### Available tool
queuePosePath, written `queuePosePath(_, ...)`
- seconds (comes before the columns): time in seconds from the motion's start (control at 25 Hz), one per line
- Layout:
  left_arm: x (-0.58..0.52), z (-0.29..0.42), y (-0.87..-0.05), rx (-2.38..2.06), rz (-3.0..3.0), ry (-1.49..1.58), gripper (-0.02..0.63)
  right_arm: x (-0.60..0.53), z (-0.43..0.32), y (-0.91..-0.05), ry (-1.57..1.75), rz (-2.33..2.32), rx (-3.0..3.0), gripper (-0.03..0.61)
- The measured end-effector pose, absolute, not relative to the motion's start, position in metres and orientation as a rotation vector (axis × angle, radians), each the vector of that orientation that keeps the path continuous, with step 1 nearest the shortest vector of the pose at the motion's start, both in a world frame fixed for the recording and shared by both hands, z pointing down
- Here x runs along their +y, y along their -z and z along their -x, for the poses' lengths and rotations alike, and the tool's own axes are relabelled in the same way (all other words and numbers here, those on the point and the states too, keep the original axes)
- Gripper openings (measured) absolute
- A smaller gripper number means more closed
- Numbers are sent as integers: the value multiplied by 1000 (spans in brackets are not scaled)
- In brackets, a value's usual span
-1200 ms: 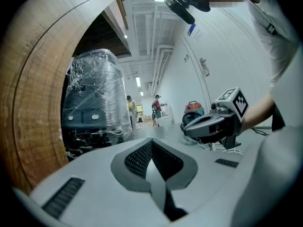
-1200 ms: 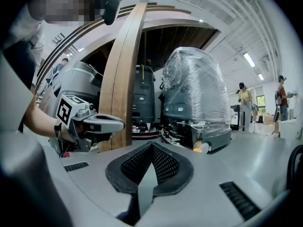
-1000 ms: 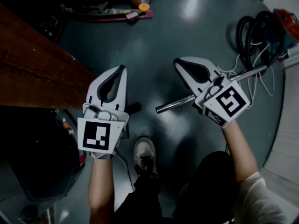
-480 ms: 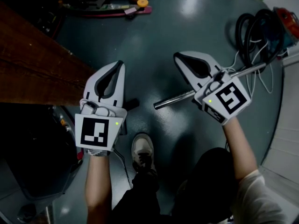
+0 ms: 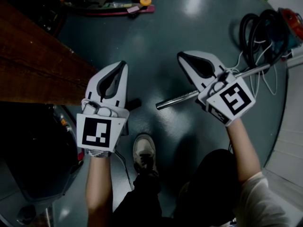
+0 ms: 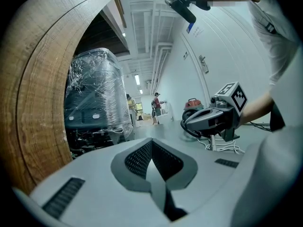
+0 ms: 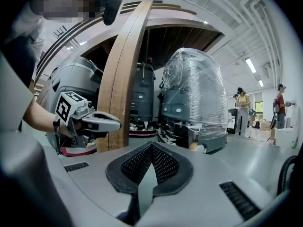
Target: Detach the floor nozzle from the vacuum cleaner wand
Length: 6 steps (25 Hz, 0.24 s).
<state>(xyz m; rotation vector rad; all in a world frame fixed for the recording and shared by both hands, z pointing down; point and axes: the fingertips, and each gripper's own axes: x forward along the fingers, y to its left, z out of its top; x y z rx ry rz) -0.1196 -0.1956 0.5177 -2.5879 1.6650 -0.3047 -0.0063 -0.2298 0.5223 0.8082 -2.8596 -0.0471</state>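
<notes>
The metal wand [image 5: 180, 98] lies slantwise on the dark floor, and its upper stretch runs under my right hand towards the black hose [image 5: 258, 30] and the red vacuum cleaner [image 5: 292, 21]. My right gripper [image 5: 181, 56] hovers above the wand, shut and empty, as its own view shows [image 7: 151, 146]. My left gripper [image 5: 124, 63] is held level to the left of the wand's free end, also shut with nothing in it [image 6: 151, 141]. A small dark piece [image 5: 135, 103] sticks out from under it; I cannot tell what it is. Each gripper sees the other: the right gripper [image 6: 185, 123], the left gripper [image 7: 118, 123].
A wooden tabletop [image 5: 38, 65] fills the left side. A dark machine [image 5: 33, 164] stands below it. A plastic-wrapped machine [image 7: 199, 98] stands further off. White cable [image 5: 267, 82] loops by the hose. My shoe [image 5: 144, 152] is between the arms. Clutter [image 5: 137, 6] lies at the far edge.
</notes>
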Motion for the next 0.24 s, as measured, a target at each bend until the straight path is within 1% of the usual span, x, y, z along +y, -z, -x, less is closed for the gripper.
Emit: queuePosePath(0.24, -196, 117, -520, 1657, 2590, 315, 0, -230, 7, -522, 36, -808, -2867, 26)
